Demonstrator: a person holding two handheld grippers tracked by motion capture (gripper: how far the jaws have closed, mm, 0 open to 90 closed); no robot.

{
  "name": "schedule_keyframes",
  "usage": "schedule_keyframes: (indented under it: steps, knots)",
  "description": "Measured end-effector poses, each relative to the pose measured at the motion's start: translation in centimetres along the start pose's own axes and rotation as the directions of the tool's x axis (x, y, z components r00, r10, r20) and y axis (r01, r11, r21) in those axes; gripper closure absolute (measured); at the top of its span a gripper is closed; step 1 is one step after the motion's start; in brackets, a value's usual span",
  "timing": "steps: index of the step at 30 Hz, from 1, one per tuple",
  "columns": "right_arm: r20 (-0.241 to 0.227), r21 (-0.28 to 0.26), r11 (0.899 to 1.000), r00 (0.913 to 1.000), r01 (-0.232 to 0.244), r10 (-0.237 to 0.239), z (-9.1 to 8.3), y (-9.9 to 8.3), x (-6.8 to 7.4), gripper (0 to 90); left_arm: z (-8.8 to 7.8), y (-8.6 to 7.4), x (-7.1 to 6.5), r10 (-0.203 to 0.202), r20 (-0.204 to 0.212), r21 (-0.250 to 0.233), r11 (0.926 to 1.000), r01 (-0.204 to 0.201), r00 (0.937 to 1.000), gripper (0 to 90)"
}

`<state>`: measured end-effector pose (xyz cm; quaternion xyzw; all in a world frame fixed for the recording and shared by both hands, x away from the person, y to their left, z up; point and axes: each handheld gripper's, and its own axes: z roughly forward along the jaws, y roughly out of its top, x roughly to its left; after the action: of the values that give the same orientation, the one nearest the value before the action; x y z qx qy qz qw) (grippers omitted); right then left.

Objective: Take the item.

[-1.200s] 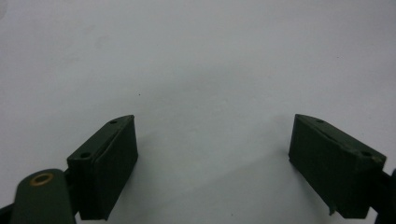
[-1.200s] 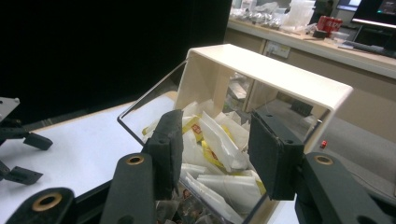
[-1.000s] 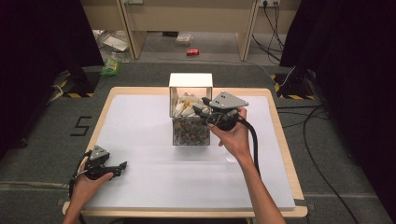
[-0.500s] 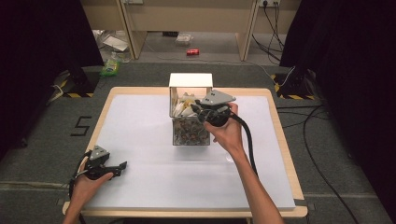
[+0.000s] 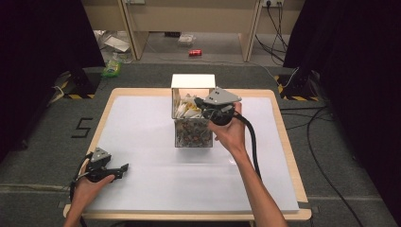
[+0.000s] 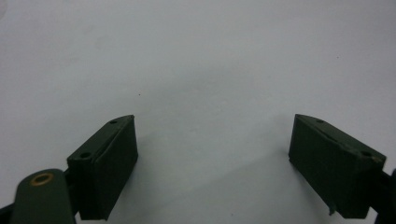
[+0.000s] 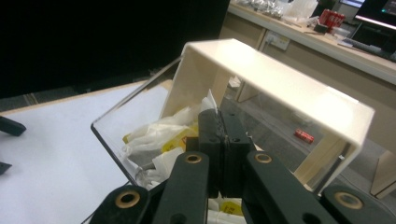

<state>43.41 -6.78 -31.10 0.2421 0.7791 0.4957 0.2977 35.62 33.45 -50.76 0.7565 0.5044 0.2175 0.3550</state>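
The right claw (image 5: 202,105) hangs over the open top of the clear box (image 5: 193,132), which stands near the middle of the table (image 5: 142,142), toward its far edge. A white lid (image 5: 193,81) stands up at the box's far side. The box is packed with sachets (image 5: 187,109), white and yellow, heaped up to the rim.

In the right gripper view the right claw (image 7: 223,126) has its jaws pressed flat together, having just been closing. A thin white corner of a sachet (image 7: 210,100) sticks up right behind the jaw tips, but whether it is pinched between them I cannot tell; the seam between the pads looks tight with nothing clearly in it. The tips sit just above the sachets (image 7: 159,130), inside the box's clear wall (image 7: 112,135), with the lid (image 7: 275,88) arching over beyond them.

The person's right hand (image 5: 229,132) grips the claw body from the near side, its black cable (image 5: 250,142) trailing back along the forearm.

The left claw (image 5: 120,168) lies at the near left corner of the table, well apart from the box, in the left hand (image 5: 87,184). In the left gripper view its jaws stand wide apart, released, with bare white table (image 6: 210,70) between them.
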Motion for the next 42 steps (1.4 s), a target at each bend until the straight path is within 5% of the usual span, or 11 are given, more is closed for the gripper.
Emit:
schedule_keyframes:
  steps: [11,22,42]
  knots:
    - [-0.011,-0.064,0.998,0.9999,-0.013,0.012,-2.2,1.6,-0.4,90.0,0.0,0.0,0.0,0.001,0.000,0.000,1.0000,-0.001,1.0000,14.6]
    - [0.009,-0.116,0.993,0.9993,0.038,-0.038,-4.6,4.3,-0.2,90.0,0.0,0.0,0.0,0.001,0.000,0.000,1.0000,-0.001,1.0000,14.7]
    - [0.037,-0.138,0.989,0.9985,0.045,-0.041,-8.0,3.9,-0.8,89.9,0.0,0.0,0.0,0.001,0.000,0.000,1.0000,-0.001,1.0000,14.7]
